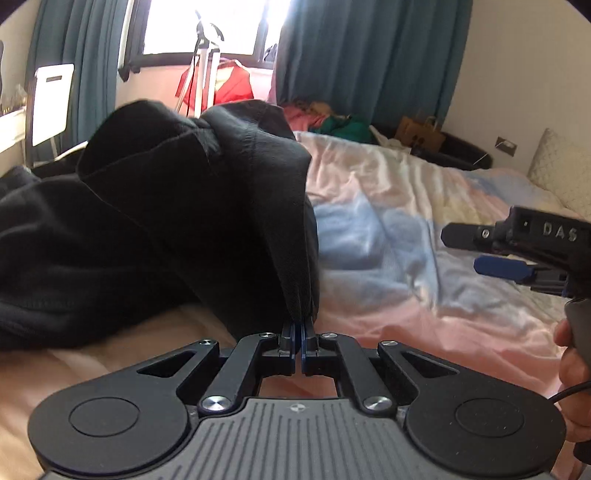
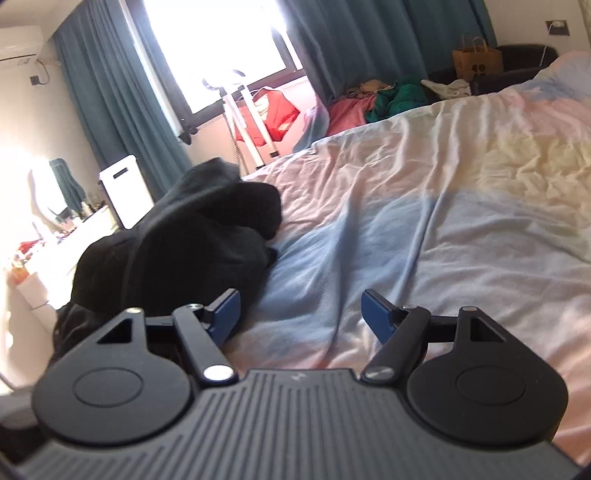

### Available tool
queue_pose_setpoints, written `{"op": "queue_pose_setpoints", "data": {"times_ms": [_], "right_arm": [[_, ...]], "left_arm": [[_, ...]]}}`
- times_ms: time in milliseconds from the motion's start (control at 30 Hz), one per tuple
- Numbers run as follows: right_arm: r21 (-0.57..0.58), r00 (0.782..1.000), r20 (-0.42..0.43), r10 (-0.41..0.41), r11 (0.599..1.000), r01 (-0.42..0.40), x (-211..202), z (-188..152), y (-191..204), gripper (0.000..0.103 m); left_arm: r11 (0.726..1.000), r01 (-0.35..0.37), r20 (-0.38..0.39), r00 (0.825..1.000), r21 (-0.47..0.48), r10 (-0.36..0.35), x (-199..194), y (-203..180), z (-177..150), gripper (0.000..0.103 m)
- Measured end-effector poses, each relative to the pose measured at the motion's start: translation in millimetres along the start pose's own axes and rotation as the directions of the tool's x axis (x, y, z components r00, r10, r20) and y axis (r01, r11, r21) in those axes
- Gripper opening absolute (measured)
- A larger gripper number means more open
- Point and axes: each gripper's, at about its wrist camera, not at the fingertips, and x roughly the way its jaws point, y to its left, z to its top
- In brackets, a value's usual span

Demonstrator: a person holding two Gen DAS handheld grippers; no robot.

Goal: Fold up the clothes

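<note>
Between the two blue pads of the left gripper (image 1: 300, 325) sits a pinch of the black clothing (image 1: 155, 221). The pads are squeezed together on the cloth. From there the black clothing rises up and spreads out to the left of the gripper in a big bunchy heap. It rests on the bed (image 1: 388, 206), which has a soft cover in pink, blue and pale yellow.

Off to the right of the left gripper, the right gripper (image 1: 491, 251) floats above the bed with nothing in it. In its own view, the right gripper (image 2: 300, 314) has its blue pads spread wide apart. The black clothing (image 2: 192, 243) lies just ahead and to the left of it, close by the left pad. Straight ahead is only the bed (image 2: 424, 192) cover. Far past both grippers hang blue-green curtains (image 1: 369, 55) beside a bright window (image 1: 199, 26).
</note>
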Motion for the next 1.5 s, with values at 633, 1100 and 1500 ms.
{"op": "queue_pose_setpoints", "data": {"times_ms": [633, 1100, 1500], "right_arm": [[0.340, 0.979, 0.023, 0.202, 0.919, -0.198, 135, 102, 18, 0.071], [-0.019, 0.976, -0.217, 0.015, 1.000, -0.020, 340, 153, 78, 0.018], [0.215, 0.894, 0.300, -0.332, 0.937, 0.276, 85, 180, -10, 0.013]], "left_arm": [[0.942, 0.120, -0.012, 0.991, -0.315, -0.130, 5, 62, -2, 0.003], [0.908, 0.240, 0.055, 0.970, -0.342, -0.235, 58, 91, -6, 0.003], [0.929, 0.276, 0.099, 0.961, -0.246, -0.259, 29, 79, 6, 0.002]]}}
